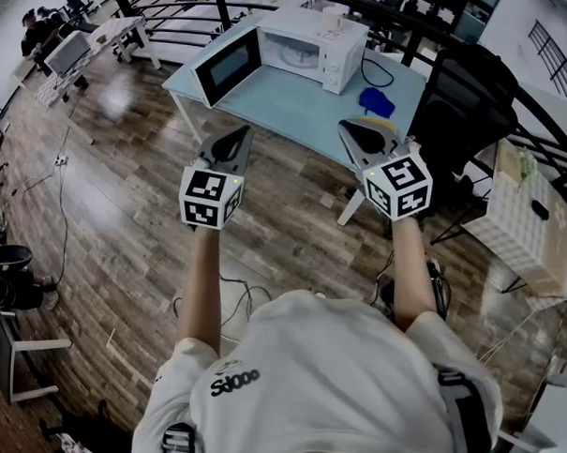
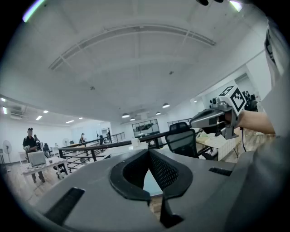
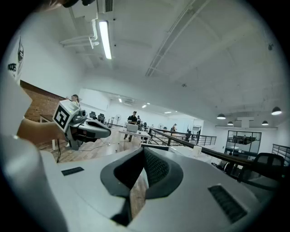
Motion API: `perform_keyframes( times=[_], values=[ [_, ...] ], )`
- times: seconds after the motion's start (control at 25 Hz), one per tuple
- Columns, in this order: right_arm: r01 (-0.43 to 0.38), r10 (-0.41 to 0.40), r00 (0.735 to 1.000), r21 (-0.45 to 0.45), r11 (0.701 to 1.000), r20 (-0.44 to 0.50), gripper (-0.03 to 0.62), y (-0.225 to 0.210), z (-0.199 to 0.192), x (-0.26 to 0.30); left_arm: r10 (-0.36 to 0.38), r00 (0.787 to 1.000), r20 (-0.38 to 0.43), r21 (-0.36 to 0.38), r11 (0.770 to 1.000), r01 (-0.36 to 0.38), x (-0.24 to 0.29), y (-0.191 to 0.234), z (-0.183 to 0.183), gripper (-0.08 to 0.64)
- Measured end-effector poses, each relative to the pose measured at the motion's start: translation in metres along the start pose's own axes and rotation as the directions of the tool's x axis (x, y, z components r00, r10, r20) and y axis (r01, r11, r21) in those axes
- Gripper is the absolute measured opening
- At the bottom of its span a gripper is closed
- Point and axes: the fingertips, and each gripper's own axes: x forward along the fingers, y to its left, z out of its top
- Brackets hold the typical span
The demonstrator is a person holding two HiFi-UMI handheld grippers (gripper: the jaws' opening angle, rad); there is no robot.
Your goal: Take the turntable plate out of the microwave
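A white microwave (image 1: 340, 47) stands on a light blue table (image 1: 298, 114) at the far side of the head view, its door (image 1: 225, 66) swung open to the left. Inside the cavity the glass turntable plate (image 1: 293, 54) shows faintly. My left gripper (image 1: 243, 133) and right gripper (image 1: 348, 127) are held side by side in the air, short of the table's near edge. Both are shut with nothing between the jaws. In the left gripper view the closed left gripper (image 2: 148, 152) points nearly level, with the right gripper (image 2: 213, 118) beside it. The right gripper view shows the shut right gripper (image 3: 144, 149) and the left gripper (image 3: 90, 128).
A blue object (image 1: 376, 102) lies on the table's right part. A black office chair (image 1: 472, 98) stands right of the table and a white crate (image 1: 528, 222) farther right. Cables (image 1: 60, 178) trail over the wooden floor. A black railing (image 1: 190, 6) runs behind the table.
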Motion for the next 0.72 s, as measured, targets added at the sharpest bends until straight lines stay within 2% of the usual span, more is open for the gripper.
perform_keyframes(
  times=[0.4,0.72],
  values=[
    [0.001,0.000,0.999,0.013,1.000,-0.032,0.006,0.027,0.000,0.018,-0.003,1.000,0.005,-0.028,1.000,0.003,-0.017,0.023,-0.015,0.017],
    [0.050,-0.047,0.998,0.055,0.997,-0.049,0.006,0.058,-0.004,0.030,-0.017,1.000,-0.003,-0.068,0.998,0.017,-0.041,0.046,-0.040,0.017]
  ],
)
